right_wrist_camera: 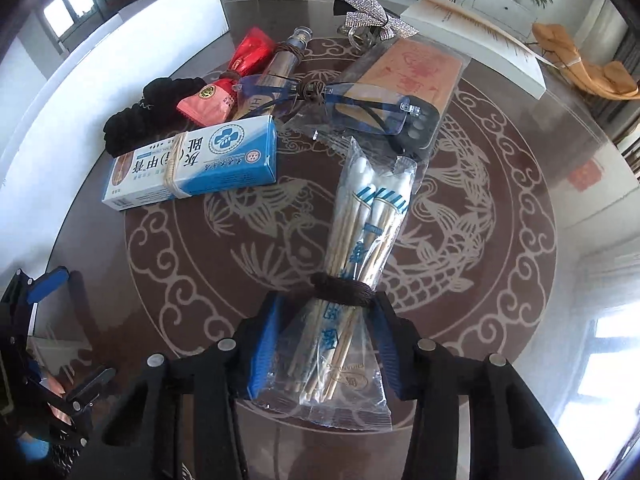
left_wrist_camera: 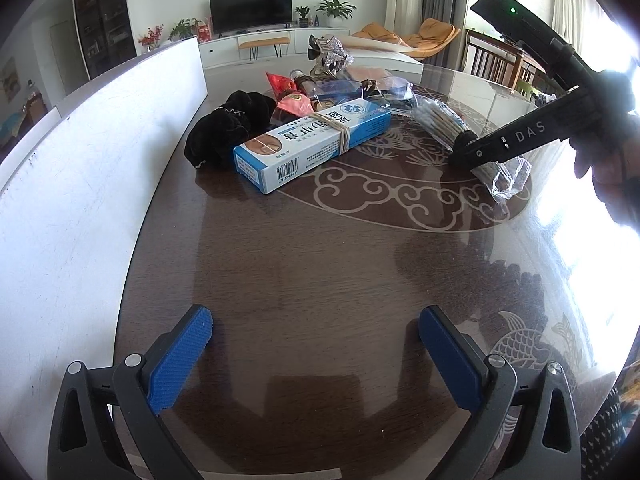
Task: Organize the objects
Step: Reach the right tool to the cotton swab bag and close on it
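Observation:
My right gripper (right_wrist_camera: 326,312) is shut on a clear bag of cotton swabs (right_wrist_camera: 364,232) tied with a dark band; the bag lies on the round patterned table (right_wrist_camera: 500,248). From the left wrist view the right gripper (left_wrist_camera: 466,152) pinches the same bag (left_wrist_camera: 444,120). My left gripper (left_wrist_camera: 316,328) is open and empty above the table's near side. A blue and white medicine box (left_wrist_camera: 312,140) with a rubber band lies ahead; it also shows in the right wrist view (right_wrist_camera: 192,168). A black scrunchie (left_wrist_camera: 228,128) lies beside it.
Behind the box lie red snack packets (right_wrist_camera: 224,88), a small bottle (right_wrist_camera: 288,56), blue glasses (right_wrist_camera: 320,100), a packaged phone case (right_wrist_camera: 408,80) and a sparkly bow clip (right_wrist_camera: 368,16). A long white box (left_wrist_camera: 80,184) lines the table's left edge; another white box (right_wrist_camera: 472,36) is at the far side.

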Available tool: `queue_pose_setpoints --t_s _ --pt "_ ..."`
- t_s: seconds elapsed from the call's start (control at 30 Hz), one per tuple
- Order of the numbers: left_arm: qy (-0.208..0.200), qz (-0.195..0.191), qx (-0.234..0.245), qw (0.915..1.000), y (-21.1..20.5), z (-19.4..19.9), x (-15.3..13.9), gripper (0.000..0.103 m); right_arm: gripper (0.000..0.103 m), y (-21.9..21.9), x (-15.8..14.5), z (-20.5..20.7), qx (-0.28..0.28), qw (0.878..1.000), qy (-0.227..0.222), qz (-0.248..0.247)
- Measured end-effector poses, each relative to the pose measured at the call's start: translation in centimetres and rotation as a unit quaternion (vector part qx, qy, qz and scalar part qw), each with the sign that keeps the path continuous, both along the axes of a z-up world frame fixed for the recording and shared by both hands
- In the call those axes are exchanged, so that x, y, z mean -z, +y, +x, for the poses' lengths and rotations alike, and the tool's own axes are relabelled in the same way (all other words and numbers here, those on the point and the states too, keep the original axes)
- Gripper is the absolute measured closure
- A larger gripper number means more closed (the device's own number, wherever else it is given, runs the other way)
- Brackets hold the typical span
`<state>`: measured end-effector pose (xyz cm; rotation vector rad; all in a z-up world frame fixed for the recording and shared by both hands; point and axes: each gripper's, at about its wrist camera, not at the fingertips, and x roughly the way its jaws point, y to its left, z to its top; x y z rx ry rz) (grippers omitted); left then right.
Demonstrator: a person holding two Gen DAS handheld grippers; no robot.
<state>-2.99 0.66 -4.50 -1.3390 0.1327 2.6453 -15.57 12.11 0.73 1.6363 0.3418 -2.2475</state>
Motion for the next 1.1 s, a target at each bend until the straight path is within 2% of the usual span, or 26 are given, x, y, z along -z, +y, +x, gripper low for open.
queue_pose_setpoints --t_s 0.07,0.17,0.27,0.4,0.43,0.53,0.73,1.1 --pt "0.000 0.000 0.000 1.0000 0.0 0.0 0.0 0.000 0.023 -0.3 0.0 0.7 0.010 1.000 0.029 0.002" --pt "0.000 0.000 0.000 1.0000 0.0 0.0 0.0 0.000 0.020 -0.6 0.1 1.2 0.030 0.997 0.074 -0.003" --pt "0.000 0.000 0.000 1.0000 0.0 0.0 0.0 0.000 0.020 -0.4 0.8 1.1 0.054 0.995 0.075 -0.026" --pt "0.000 0.000 0.000 1.0000 0.0 0.0 0.0 0.000 0.018 0.1 0.9 0.8 0.075 0.992 0.095 -0.027" --pt "0.000 0.000 0.000 1.0000 0.0 0.0 0.0 0.000 0.016 0.2 0.8 0.8 0.077 0.992 0.099 -0.027" --pt "0.000 0.000 0.000 1.0000 0.0 0.0 0.0 0.000 0.000 0.4 1.1 0.7 0.092 0.991 0.098 -0.025" --pt "0.000 0.000 0.000 1.0000 0.0 0.0 0.0 0.000 0.000 0.7 1.1 1.2 0.102 0.987 0.117 -0.029" --pt "0.000 0.000 0.000 1.0000 0.0 0.0 0.0 0.000 0.000 0.8 1.1 1.4 0.104 0.987 0.123 -0.031"
